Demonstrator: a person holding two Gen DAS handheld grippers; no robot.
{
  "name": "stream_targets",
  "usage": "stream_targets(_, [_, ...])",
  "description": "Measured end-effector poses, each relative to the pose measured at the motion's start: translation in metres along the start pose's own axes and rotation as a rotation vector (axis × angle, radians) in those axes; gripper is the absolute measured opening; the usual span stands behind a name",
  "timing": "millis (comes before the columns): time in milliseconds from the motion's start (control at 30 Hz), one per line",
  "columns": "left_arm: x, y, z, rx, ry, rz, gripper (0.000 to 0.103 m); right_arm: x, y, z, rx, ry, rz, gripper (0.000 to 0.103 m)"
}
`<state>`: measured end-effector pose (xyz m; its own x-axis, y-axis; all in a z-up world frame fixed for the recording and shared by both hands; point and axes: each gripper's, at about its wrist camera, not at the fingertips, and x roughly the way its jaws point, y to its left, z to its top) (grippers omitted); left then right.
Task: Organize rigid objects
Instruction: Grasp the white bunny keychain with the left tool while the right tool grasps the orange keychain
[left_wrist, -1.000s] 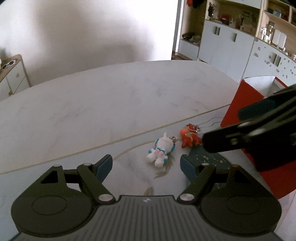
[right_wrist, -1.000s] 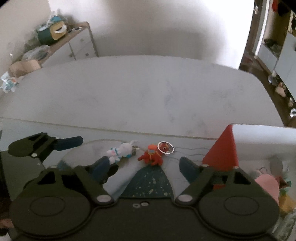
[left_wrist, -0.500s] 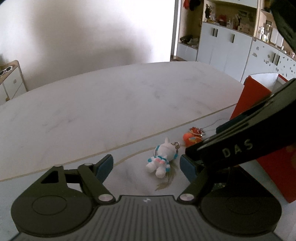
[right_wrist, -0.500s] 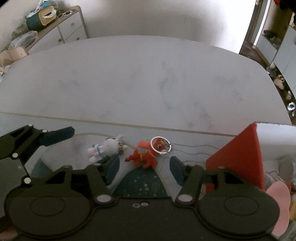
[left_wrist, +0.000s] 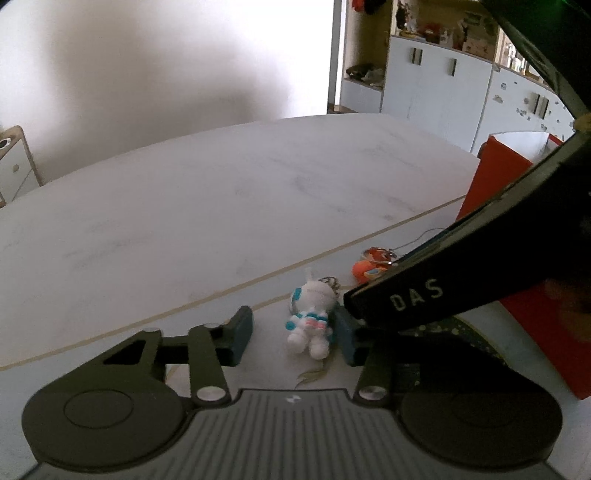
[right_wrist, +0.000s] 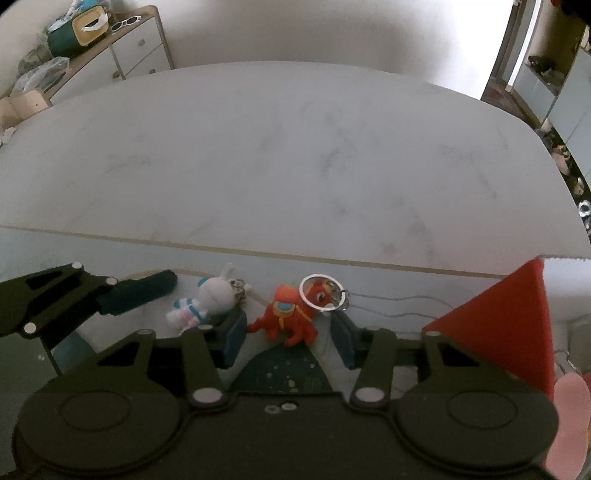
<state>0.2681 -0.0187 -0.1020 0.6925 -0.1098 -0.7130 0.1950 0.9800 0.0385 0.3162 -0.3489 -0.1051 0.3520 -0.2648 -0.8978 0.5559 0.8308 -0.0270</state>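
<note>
Neither toy is lifted yet: left tongs (left_wrist: 293, 334) closing around the white rabbit (left_wrist: 309, 321), right tongs (right_wrist: 288, 338) closing around the orange figure (right_wrist: 286, 314); red box (right_wrist: 506, 325) waits at three o'clock.

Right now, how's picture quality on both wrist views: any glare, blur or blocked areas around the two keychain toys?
Left wrist view: window glare blows out the back wall; the white rabbit toy is sharp, but the right gripper's dark body hides most of the orange toy. Right wrist view: dimmer, evenly lit, both toys clear; the table edge bows from the fisheye, and the pink thing at the lower right corner is blurred.
</note>
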Motion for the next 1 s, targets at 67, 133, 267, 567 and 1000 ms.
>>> stream_targets(67, [0.001,-0.002,0.000,0.004,0.001,0.000,0.040,0.001,0.001,0.000,0.001,-0.004,0.002,0.040])
stream_targets(133, [0.001,-0.004,0.001,0.013,0.003,-0.007,0.034,0.000,0.001,-0.002,-0.001,-0.008,-0.003,0.040])
stream_targets(267, [0.001,-0.007,0.002,0.018,0.013,-0.016,0.026,-0.002,0.001,-0.004,0.000,-0.026,-0.012,0.039])
stream_targets(567, [-0.010,-0.001,0.006,-0.032,0.032,-0.026,0.026,-0.033,-0.003,-0.014,0.025,-0.066,0.027,0.039])
stream_targets(1000, [-0.046,0.006,0.004,-0.112,0.061,-0.051,0.021,-0.099,-0.005,-0.042,-0.009,-0.119,0.121,0.039])
